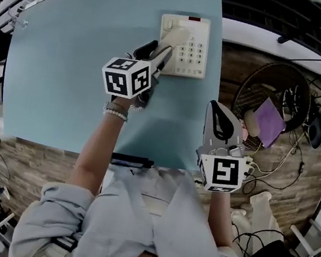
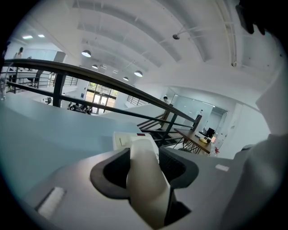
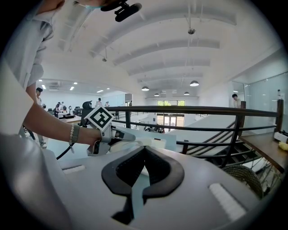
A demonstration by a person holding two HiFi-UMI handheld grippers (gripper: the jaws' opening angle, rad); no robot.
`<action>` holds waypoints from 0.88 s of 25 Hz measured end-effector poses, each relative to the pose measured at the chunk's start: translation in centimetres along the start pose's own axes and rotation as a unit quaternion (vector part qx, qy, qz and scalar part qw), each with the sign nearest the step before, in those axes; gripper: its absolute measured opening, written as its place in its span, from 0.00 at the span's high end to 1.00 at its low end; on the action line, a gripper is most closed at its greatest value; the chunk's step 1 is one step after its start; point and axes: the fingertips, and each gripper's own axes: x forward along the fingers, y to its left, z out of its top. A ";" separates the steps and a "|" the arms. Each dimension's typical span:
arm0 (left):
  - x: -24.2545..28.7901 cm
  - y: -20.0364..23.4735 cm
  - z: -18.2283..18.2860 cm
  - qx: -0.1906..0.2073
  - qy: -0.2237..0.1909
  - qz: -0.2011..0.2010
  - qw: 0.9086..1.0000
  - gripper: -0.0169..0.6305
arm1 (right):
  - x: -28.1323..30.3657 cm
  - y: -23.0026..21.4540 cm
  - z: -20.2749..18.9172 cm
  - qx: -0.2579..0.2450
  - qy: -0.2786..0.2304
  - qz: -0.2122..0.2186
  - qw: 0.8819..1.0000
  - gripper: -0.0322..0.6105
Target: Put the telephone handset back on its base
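The cream telephone base (image 1: 192, 56) with its keypad lies at the far middle of the pale blue table (image 1: 62, 59). My left gripper (image 1: 162, 54) is shut on the cream handset (image 1: 177, 36), which hangs over the base's left side; whether it touches the cradle I cannot tell. In the left gripper view the handset (image 2: 145, 179) fills the gap between the dark pads, and the base (image 2: 120, 139) shows just beyond. My right gripper (image 1: 217, 112) hovers at the table's right edge, shut and empty; its pads (image 3: 158, 168) meet at the tips. It looks toward the base (image 3: 158, 143).
A round wicker basket (image 1: 260, 80) with a purple sheet (image 1: 269, 121) and other bits stands on the floor to the right of the table. Cables and stands lie around it. A dark railing (image 3: 198, 109) runs behind the table's far edge.
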 end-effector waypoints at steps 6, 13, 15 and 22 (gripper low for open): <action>0.6 0.0 0.4 0.027 -0.009 0.015 0.999 0.66 | 0.1 0.0 0.0 0.001 0.002 0.003 1.000 0.94; 1.5 0.2 0.3 0.048 -0.021 0.036 0.998 0.66 | 0.3 0.0 -0.2 -0.001 0.010 0.006 1.000 0.94; 2.0 0.4 0.1 0.051 -0.021 0.042 0.998 0.66 | 0.4 -0.1 -0.2 -0.001 0.011 0.006 1.000 0.94; 2.9 0.9 -0.9 0.064 0.002 0.076 0.995 0.67 | 0.2 -0.4 -0.5 0.001 0.015 0.006 1.000 0.94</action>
